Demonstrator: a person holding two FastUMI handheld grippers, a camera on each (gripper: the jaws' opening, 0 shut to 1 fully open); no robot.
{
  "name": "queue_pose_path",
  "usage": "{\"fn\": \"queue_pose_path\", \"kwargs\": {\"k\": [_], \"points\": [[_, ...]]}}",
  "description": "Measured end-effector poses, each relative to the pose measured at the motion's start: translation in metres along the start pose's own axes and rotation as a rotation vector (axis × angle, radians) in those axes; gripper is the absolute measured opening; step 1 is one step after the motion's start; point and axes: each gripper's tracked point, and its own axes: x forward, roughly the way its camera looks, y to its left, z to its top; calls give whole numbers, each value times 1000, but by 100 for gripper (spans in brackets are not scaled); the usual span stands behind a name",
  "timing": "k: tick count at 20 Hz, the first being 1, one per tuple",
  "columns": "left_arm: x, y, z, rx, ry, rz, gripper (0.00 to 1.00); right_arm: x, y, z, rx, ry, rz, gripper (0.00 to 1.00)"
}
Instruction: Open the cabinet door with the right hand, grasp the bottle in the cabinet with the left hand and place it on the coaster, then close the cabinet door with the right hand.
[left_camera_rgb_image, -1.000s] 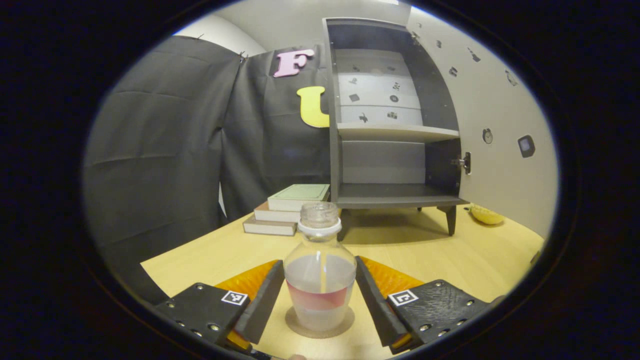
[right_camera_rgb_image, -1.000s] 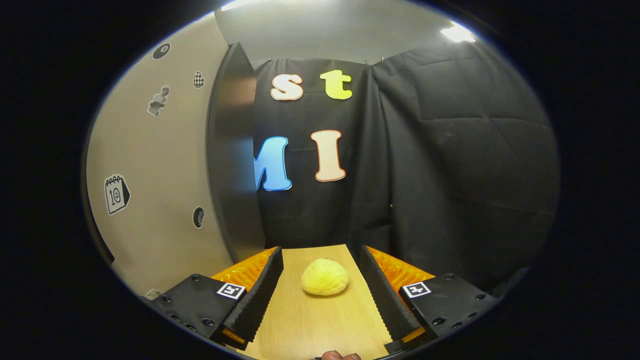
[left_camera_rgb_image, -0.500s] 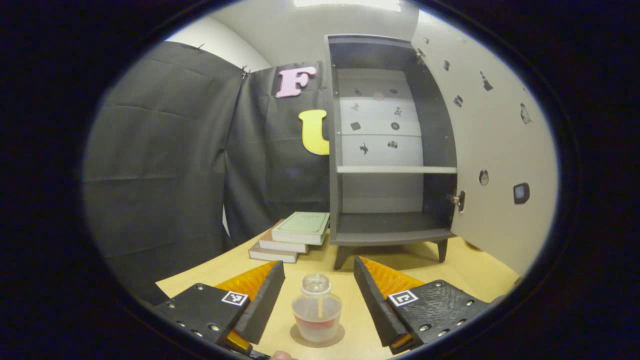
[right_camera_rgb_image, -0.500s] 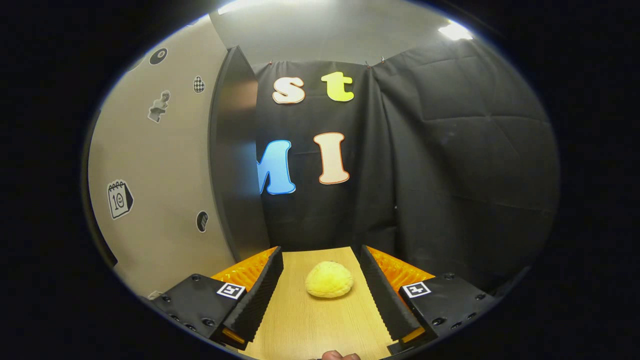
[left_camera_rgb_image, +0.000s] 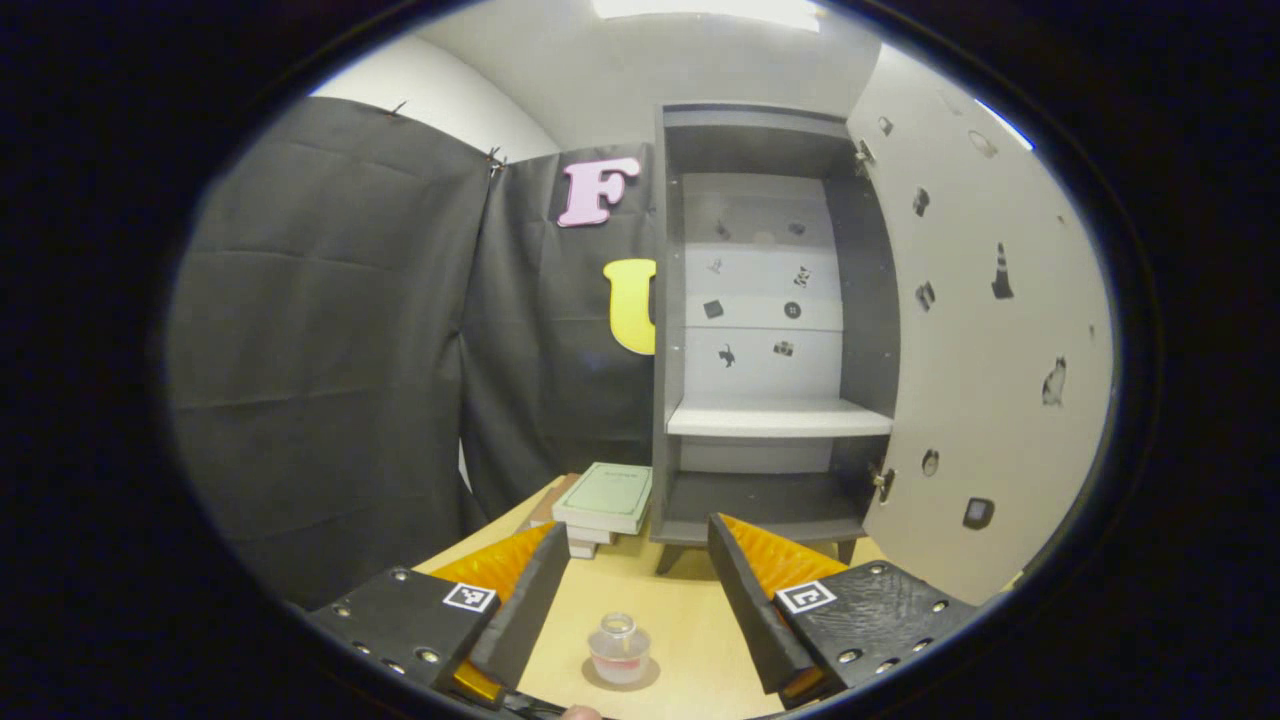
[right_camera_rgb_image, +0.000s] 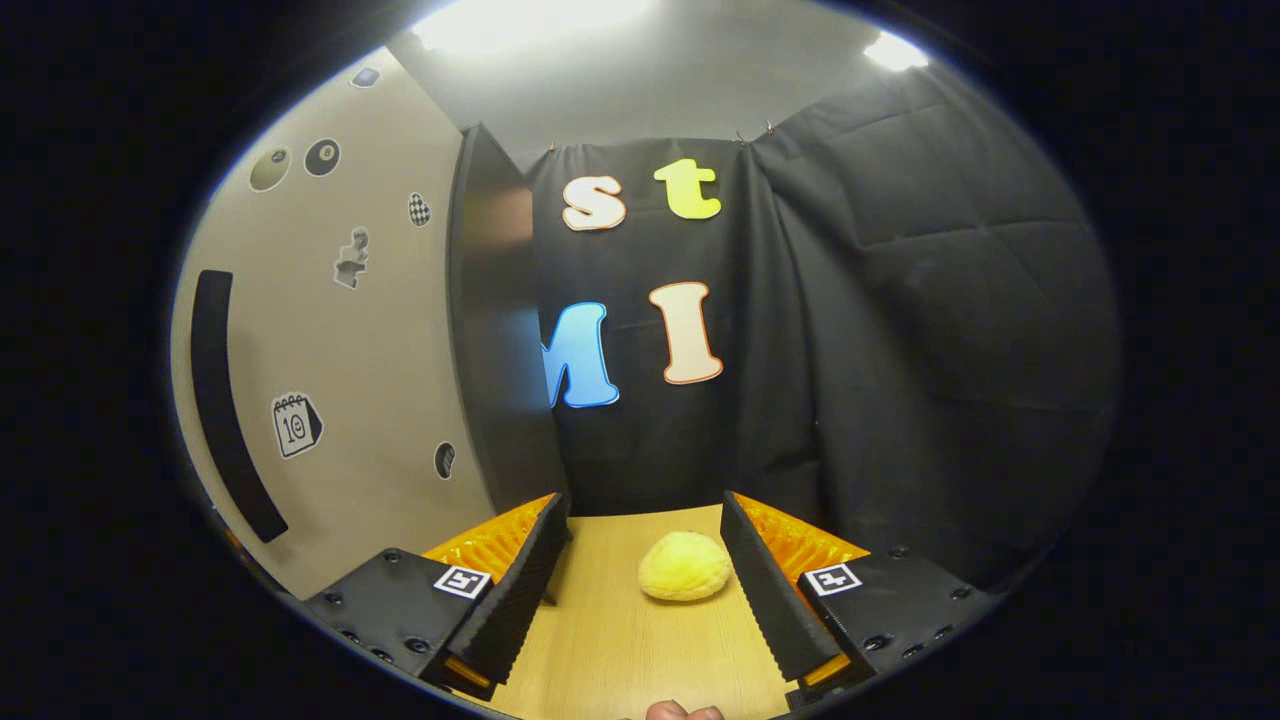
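Bottle (left_camera_rgb_image: 619, 650) stands on its coaster (left_camera_rgb_image: 621, 674) on the table (left_camera_rgb_image: 680, 620), clear of the wide left claw (left_camera_rgb_image: 628, 590). Cabinet door (left_camera_rgb_image: 975, 330) hangs open; the wide, empty right claw (right_camera_rgb_image: 640, 585) has yet to close it.

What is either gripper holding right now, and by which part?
Nothing is held. The left gripper is open, with the bottle standing free on its coaster on the table. The right gripper is open too, over the table.
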Motion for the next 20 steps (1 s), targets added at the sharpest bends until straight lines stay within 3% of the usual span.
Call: {"fn": "queue_pose_path", "kwargs": {"k": [5, 10, 20], "points": [[-17, -14, 46, 8, 10, -26, 84, -10, 6, -4, 6, 17, 21, 98], [-25, -25, 79, -74, 9, -97, 84, -22, 20, 22, 42, 5, 16, 98], [-7, 26, 74, -70, 56, -168, 86, -57, 73, 49, 68, -3, -5, 98]]}}
